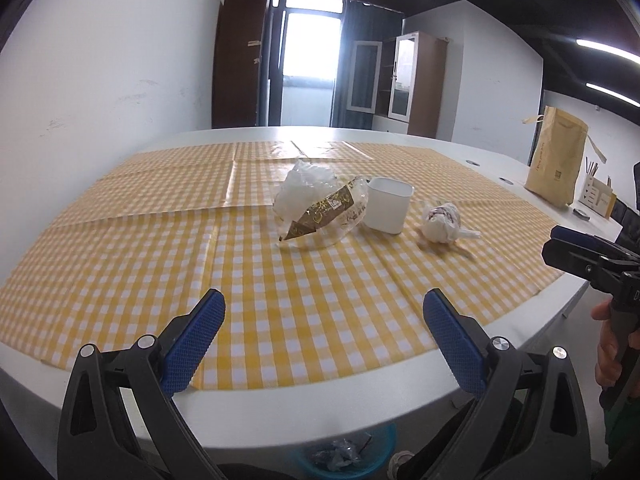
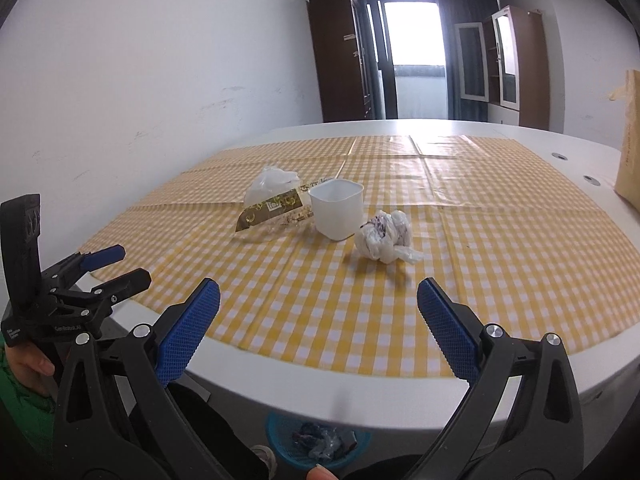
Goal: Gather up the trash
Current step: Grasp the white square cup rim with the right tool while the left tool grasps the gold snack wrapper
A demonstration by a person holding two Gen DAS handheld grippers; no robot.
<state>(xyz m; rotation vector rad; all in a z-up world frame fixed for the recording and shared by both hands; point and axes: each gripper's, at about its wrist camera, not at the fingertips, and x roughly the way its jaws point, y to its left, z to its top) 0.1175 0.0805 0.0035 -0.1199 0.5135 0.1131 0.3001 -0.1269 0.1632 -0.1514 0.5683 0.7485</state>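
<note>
On the yellow checked tablecloth (image 1: 280,300) lie a crumpled clear plastic bag (image 1: 304,186), a brown and gold wrapper (image 1: 320,218), a white plastic cup (image 1: 388,208) standing upright, and a crumpled white wad (image 1: 442,222). The right wrist view shows the same bag (image 2: 272,182), wrapper (image 2: 268,210), cup (image 2: 338,210) and wad (image 2: 384,238). My left gripper (image 1: 323,304) is open and empty, short of the trash, over the table's near edge. My right gripper (image 2: 318,292) is also open and empty, back from the wad. Each gripper shows in the other's view: right gripper (image 1: 556,246), left gripper (image 2: 130,266).
A blue bin (image 1: 384,460) with trash inside stands on the floor below the table's near edge, also seen as the bin (image 2: 280,440). A tan paper bag (image 1: 556,160) and a small organiser (image 1: 600,196) stand at the far right. A person's hand and green sleeve (image 2: 24,392) hold the left gripper.
</note>
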